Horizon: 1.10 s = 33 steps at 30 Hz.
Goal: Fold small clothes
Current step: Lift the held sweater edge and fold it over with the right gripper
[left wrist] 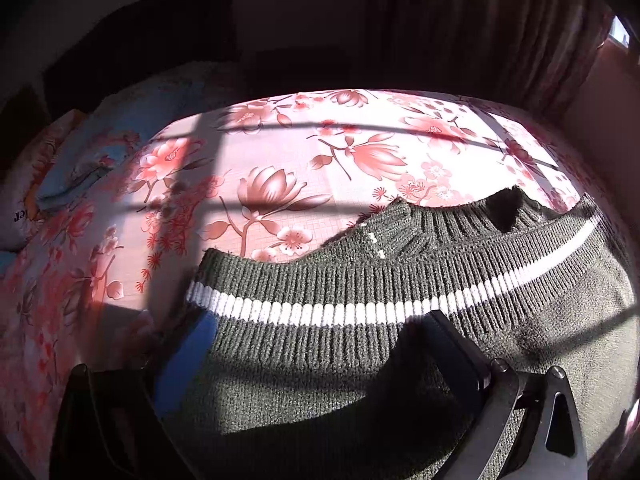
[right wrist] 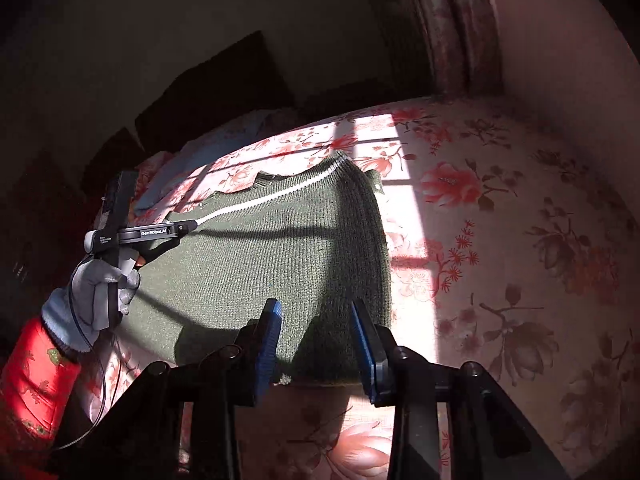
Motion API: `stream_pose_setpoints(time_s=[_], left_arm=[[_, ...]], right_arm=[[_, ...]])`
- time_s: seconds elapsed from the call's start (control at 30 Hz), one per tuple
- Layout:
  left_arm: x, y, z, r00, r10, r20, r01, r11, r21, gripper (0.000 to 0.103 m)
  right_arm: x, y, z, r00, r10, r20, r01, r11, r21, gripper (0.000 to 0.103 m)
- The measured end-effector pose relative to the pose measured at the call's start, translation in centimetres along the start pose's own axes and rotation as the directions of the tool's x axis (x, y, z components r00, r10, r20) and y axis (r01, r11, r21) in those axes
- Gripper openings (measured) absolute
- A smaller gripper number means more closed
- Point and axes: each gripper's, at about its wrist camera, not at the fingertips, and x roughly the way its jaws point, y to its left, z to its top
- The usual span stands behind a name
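Two blue-padded claws worked over a dark green knitted sweater with one white stripe (right wrist: 280, 248) lying on a pink floral bedsheet (right wrist: 500, 240). The right gripper (right wrist: 316, 344) stood released above the near edge, nothing between its pads. The left gripper (left wrist: 316, 340) was spread wide at the ribbed hem, also unclenched. Beyond, a blue pillow (left wrist: 112, 148) lay half in shadow; the dark headboard (left wrist: 152, 32) was hard to make out.

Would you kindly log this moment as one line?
dark green knitted sweater: folded on floral bedsheet | left claw: open over hem | right claw: open, empty
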Motion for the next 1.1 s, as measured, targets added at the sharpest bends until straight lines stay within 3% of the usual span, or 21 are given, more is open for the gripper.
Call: stream_pose_setpoints(time_s=[0.17,0.27,0.3,0.37,0.5,0.57,0.67,0.83,0.97,1.07,1.1], left_arm=[[-1.7,-0.1,-1.0,1.0,-0.004,-0.025,0.003,0.999,-0.049,0.103],[-5.4,-0.3,-3.7,0.986,-0.153,0.065,0.16,0.978,-0.132,0.103],[-6.5,-0.7,-4.8,0.981,-0.168,0.096,0.179,0.976,-0.124,0.103],[-8.2,-1.5,-7.1,0.98,-0.148,0.133,0.161,0.983,-0.091,0.103],[-8.5,-2.2,-10.0,0.982,-0.141,0.123,0.149,0.987,-0.065,0.103],[-8.3,-2.7,-10.9,0.985,-0.105,0.134,0.111,0.993,-0.038,0.103],[-7.7,-3.6,-11.5,0.987,-0.054,0.15,0.053,0.998,0.016,0.103],[-7.6,-3.0,-11.7,0.986,-0.075,0.151,0.072,0.997,0.023,0.103],[-7.4,-2.7,-11.8,0.985,-0.09,0.147,0.089,0.996,0.016,0.103],[-7.4,-3.0,-11.7,0.985,-0.085,0.147,0.084,0.996,0.019,0.103],[-7.3,-3.0,-11.7,0.985,-0.086,0.148,0.084,0.996,0.018,0.103]], right_arm=[[-1.5,-3.7,-2.1,1.0,0.023,-0.002,-0.022,0.987,0.157,0.037],[-0.7,-4.7,-2.4,0.997,0.077,-0.005,-0.074,0.972,0.223,0.037],[-0.3,-4.9,-2.5,0.996,0.088,-0.007,-0.083,0.968,0.237,0.037],[0.8,-4.8,-2.7,0.994,0.107,-0.019,-0.099,0.959,0.266,0.037],[2.3,-3.8,-3.2,0.988,0.15,-0.033,-0.136,0.951,0.279,0.037],[3.0,-2.8,-3.1,0.984,0.17,-0.045,-0.152,0.951,0.268,0.037],[4.2,-1.4,-2.5,0.99,0.137,-0.023,-0.128,0.962,0.241,0.037],[5.5,-1.9,-1.2,0.996,0.071,0.062,-0.089,0.928,0.362,0.037],[4.3,-2.4,-2.2,0.995,0.019,0.097,-0.058,0.906,0.419,0.037],[4.2,-4.1,-2.7,0.986,0.078,0.149,-0.141,0.868,0.475,0.037],[4.5,-3.9,-2.4,0.985,0.102,0.138,-0.155,0.876,0.456,0.037]])
